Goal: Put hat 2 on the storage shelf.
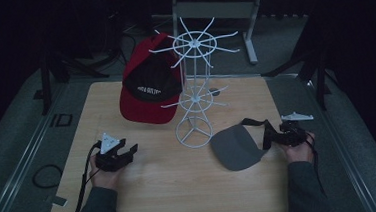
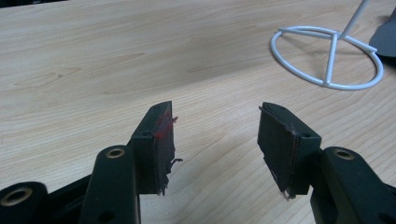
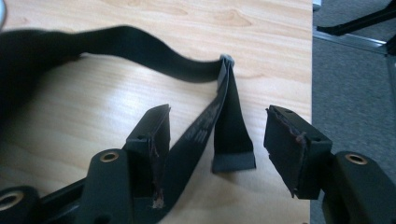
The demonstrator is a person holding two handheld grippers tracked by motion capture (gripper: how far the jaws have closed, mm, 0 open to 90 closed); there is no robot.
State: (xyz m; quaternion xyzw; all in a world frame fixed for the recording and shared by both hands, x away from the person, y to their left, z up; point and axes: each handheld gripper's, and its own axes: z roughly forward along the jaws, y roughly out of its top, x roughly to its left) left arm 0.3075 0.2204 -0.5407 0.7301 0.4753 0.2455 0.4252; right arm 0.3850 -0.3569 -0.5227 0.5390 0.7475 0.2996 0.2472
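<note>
Your right gripper (image 1: 269, 139) sits at the right side of the wooden surface (image 1: 171, 182), just beside the grey cap (image 1: 236, 147). Its jaws stand wide apart, and the black strap (image 3: 205, 126) of the cap passes between them. In the right gripper view the strap lies along the left jaw, and I cannot tell if it touches the pad; the free end of the strap hangs in the gap and the right jaw is apart from it. So the gripper does not clamp the strap.

The grey cap lies flat on the surface, right of the round base of the white wire rack (image 1: 191, 98), near it but not touching. The strap makes a loop from the back of the cap toward your right hand (image 1: 299, 151).

Your left gripper (image 1: 128, 153) rests low at the left side of the surface, open and with nothing in it. In the left gripper view there is bare wood between the jaws, and the base ring of the rack (image 2: 327, 58) is farther ahead to the right.

A red and black cap (image 1: 147, 86) hangs on the left side of the rack, behind your left hand (image 1: 105, 174).
</note>
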